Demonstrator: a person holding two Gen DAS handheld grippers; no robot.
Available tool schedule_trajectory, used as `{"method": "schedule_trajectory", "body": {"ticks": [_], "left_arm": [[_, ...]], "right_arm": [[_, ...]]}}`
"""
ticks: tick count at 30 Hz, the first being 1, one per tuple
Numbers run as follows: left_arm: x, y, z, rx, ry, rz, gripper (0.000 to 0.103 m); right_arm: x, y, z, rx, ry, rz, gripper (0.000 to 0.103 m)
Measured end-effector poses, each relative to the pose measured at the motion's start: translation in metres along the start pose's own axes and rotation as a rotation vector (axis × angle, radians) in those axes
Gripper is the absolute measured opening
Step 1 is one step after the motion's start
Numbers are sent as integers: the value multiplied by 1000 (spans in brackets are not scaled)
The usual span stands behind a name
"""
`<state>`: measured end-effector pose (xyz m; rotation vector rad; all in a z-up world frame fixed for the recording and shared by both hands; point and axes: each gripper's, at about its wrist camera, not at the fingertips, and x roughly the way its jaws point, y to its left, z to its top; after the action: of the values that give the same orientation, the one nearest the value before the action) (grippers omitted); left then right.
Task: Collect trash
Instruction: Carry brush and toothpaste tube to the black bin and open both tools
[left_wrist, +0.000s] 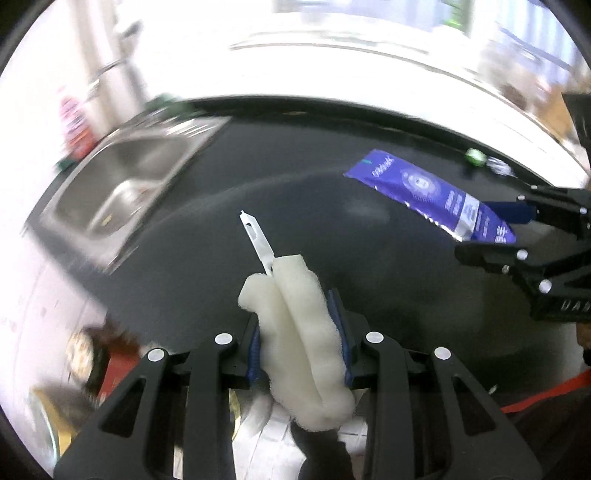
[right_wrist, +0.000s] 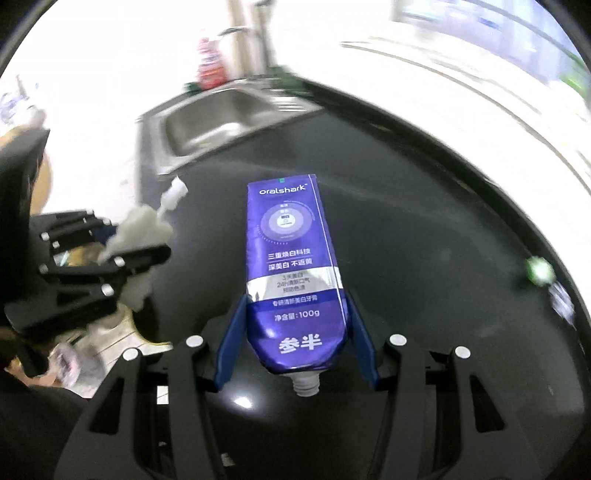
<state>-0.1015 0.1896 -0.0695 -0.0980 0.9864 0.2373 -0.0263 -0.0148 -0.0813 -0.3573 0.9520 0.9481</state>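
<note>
- Toothpaste tube (right_wrist: 291, 266), purple, flattened and mostly squeezed out, pinched near its shoulder by right gripper (right_wrist: 295, 325), jaws about half open around it, capless nozzle pointing back at the camera, crimped tail sticking out over the dark counter (right_wrist: 424, 221).
- Probably light and floppy, with a slick foil skin; the stiff shoulder by the nozzle looked like the safest place to hold, so grip seemed fine as was.
- White foam wad (left_wrist: 299, 332), folded double, squashed between the blue pads of left gripper (left_wrist: 299, 332), jaws fairly narrow and closed onto it.
- Thin white plastic strip (left_wrist: 256, 240) poking out of the fold, looked snapped at the tip; held only by the foam's squeeze as far as could be told, so could slip out if shaken.
- Foam itself soft, springy, nearly weightless; clamped across the middle, nothing fragile about it.
- Both pieces up off the counter, side by side, each gripper visible in the other's view.
- Steel sink (left_wrist: 122, 184) off to the far side, small green thing (left_wrist: 474, 157) left near the counter's edge, too blurred to name.
- No bin spotted in either view, so drop-off spot unknown.
</note>
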Motion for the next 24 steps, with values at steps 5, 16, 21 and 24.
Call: {"method": "schedule_trajectory", "body": {"ticks": [5, 16, 21, 24], "left_arm": [[-19, 67, -48, -172, 27, 96, 31], [-38, 160, -121, -392, 66, 200, 31], [-39, 180, -136, -422, 71, 206, 31], [-39, 189, -140, -437, 68, 201, 31]], "right_arm": [[30, 78, 33, -114, 35, 158, 52], [85, 219, 62, -278, 137, 335, 52], [104, 252, 66, -286, 176, 356, 52], [114, 263, 69, -280, 196, 361, 52]]}}
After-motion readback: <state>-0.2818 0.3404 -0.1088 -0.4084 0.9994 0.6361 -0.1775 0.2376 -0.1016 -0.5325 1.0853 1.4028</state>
